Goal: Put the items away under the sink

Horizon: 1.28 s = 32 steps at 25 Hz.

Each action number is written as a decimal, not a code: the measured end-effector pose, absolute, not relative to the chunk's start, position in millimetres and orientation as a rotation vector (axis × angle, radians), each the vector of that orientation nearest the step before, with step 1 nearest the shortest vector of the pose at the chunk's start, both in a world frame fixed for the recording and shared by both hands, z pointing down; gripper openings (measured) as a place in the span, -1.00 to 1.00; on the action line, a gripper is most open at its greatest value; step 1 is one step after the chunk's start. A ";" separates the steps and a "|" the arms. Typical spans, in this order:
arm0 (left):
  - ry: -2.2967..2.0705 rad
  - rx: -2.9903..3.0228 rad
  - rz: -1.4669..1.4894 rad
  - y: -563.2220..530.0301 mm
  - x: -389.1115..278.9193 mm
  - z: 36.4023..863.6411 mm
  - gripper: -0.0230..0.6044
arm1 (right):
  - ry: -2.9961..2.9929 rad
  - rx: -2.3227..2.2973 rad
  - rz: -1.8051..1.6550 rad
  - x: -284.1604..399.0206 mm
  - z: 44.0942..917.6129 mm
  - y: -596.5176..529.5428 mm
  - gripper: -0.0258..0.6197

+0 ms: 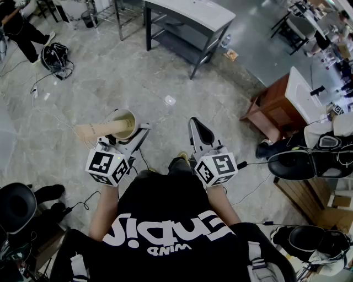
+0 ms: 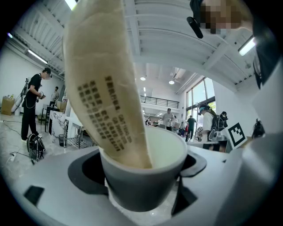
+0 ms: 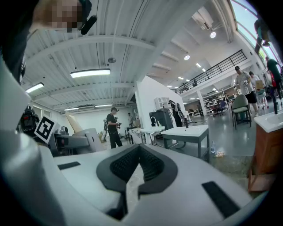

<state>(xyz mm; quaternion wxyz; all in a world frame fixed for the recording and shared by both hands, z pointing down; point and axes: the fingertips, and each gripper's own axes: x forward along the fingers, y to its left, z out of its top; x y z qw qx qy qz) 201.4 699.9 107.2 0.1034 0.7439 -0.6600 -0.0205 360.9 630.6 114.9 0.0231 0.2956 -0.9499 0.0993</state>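
Centre-left in the head view, the left gripper [image 1: 132,135] clamps a grey cup [image 1: 124,122] with a beige printed packet [image 1: 99,130] leaning out leftward. The right gripper [image 1: 199,128] is pinched together, empty. Beyond lies open floor [image 1: 138,77], then a table [image 1: 187,14] upper centre and a sink cabinet [image 1: 273,104] at right.

Left gripper [image 1: 131,132] clamped round cup [image 1: 128,117], right gripper [image 1: 196,124] alongside w/ jaws together, empty, both pointing fwd.
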 end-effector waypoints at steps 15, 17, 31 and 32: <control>-1.919 2.214 -0.043 703.4 192.4 113.3 0.58 | -2.937 0.949 0.310 353.9 114.1 638.6 -0.86; -1.915 2.220 -0.041 698.3 191.5 114.6 0.58 | -2.937 0.946 0.304 353.3 115.1 635.5 -0.86; -1.913 2.246 -0.033 635.2 153.0 115.2 0.58 | -2.948 0.971 0.331 314.5 120.4 570.3 -0.86; -1.912 2.247 -0.030 626.7 149.9 116.4 0.58 | -2.947 0.976 0.335 312.1 121.8 562.3 -0.86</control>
